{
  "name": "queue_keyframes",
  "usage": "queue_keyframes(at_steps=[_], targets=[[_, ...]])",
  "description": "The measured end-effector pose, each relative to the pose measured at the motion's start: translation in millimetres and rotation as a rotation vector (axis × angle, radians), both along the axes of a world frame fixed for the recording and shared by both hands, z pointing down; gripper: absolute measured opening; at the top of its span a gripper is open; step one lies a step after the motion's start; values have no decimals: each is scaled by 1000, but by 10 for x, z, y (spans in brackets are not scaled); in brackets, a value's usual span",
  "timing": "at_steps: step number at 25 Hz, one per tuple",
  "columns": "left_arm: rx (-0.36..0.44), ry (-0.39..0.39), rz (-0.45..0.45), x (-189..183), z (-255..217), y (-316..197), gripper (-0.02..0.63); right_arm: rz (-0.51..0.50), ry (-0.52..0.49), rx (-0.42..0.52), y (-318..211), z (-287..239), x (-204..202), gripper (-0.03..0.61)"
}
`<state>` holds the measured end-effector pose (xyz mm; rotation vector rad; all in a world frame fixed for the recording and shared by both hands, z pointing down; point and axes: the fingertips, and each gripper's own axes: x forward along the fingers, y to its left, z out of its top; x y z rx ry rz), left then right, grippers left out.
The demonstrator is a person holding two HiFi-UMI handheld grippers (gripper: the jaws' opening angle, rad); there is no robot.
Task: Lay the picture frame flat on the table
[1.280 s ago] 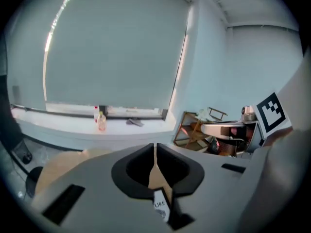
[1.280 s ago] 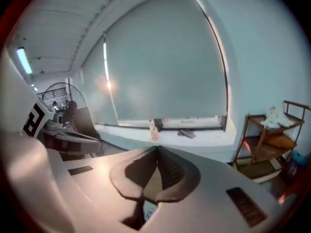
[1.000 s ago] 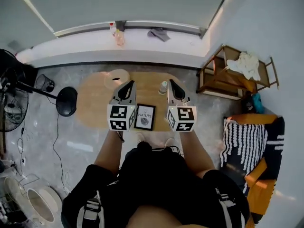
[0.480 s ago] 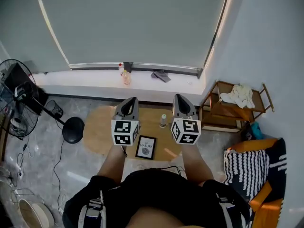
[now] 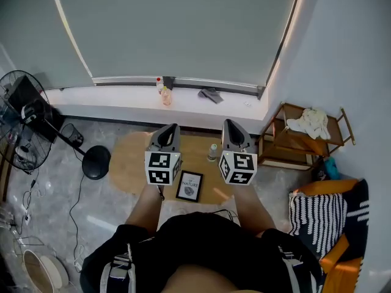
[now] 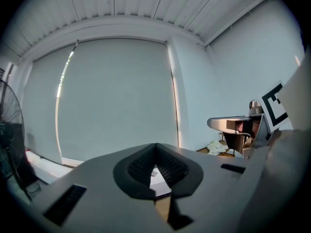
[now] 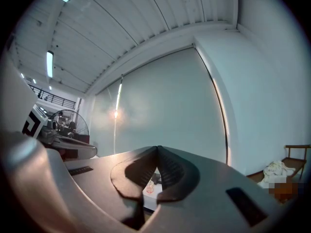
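The picture frame [image 5: 189,186], black-edged with a white print, lies face up near the front edge of the oval wooden table [image 5: 131,163], between my two arms in the head view. My left gripper [image 5: 166,132] and right gripper [image 5: 230,130] are held side by side well above the table, pointing towards the window blind. Both are shut with nothing between the jaws. In the left gripper view the left gripper [image 6: 155,145] shows its tips meeting in front of the blind; the right gripper [image 7: 158,148] looks the same in its own view. Neither touches the frame.
A small jar [image 5: 212,152] stands on the table behind the frame. A standing fan [image 5: 24,118] and its round black base [image 5: 96,162] are at the left. At the right are a wooden rack [image 5: 287,157] holding a cloth, and a striped cushion [image 5: 317,209]. The window sill [image 5: 122,93] runs behind.
The head view has tilted up and drawn back, so the table and frame look smaller and lower. Both grippers stay shut and raised; the frame has not moved on the table.
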<state>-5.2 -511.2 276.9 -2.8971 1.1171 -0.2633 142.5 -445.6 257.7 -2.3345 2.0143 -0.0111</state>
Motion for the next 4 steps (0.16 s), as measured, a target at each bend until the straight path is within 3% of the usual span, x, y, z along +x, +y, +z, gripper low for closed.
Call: queue_keyframes(at_steps=[4], targets=[[-9, 16, -7, -36, -13, -73, 18, -10, 17, 2, -69, 5, -46, 12]])
